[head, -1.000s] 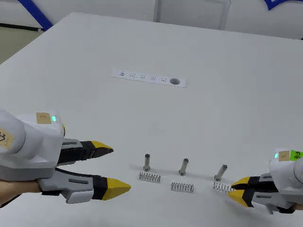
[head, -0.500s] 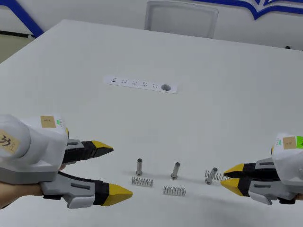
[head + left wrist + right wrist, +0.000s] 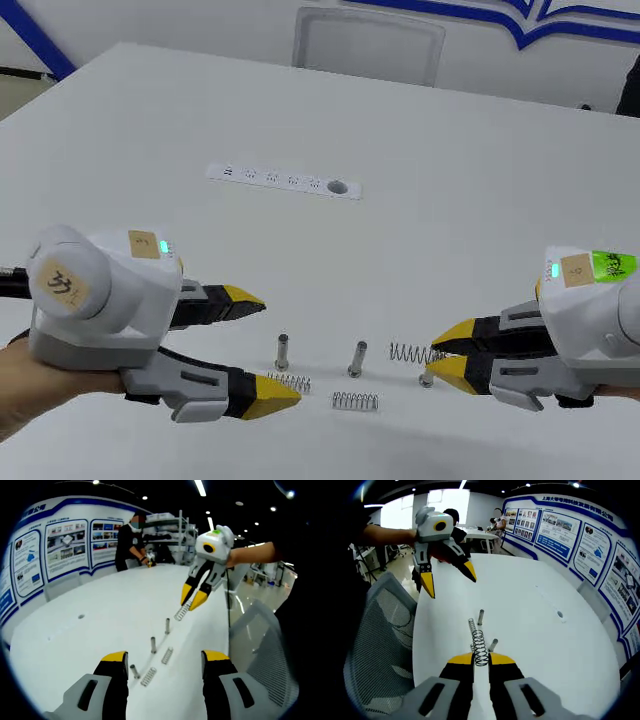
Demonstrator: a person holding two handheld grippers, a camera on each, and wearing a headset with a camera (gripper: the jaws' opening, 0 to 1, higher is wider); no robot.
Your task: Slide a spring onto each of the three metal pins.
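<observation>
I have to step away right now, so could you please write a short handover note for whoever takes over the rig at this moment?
Right tool: shut on the first spring, held level above the table beside the right pin.
Left tool: open, holding nothing, left of the pins.
The left pin and middle pin stand bare. The second spring and third spring lie on the table in front of them.
Done: no spring seated yet.
Left: all three, probably starting with the first spring.

Bright even overhead light, faint soft shadows, fisheye-bent gripper views.
</observation>
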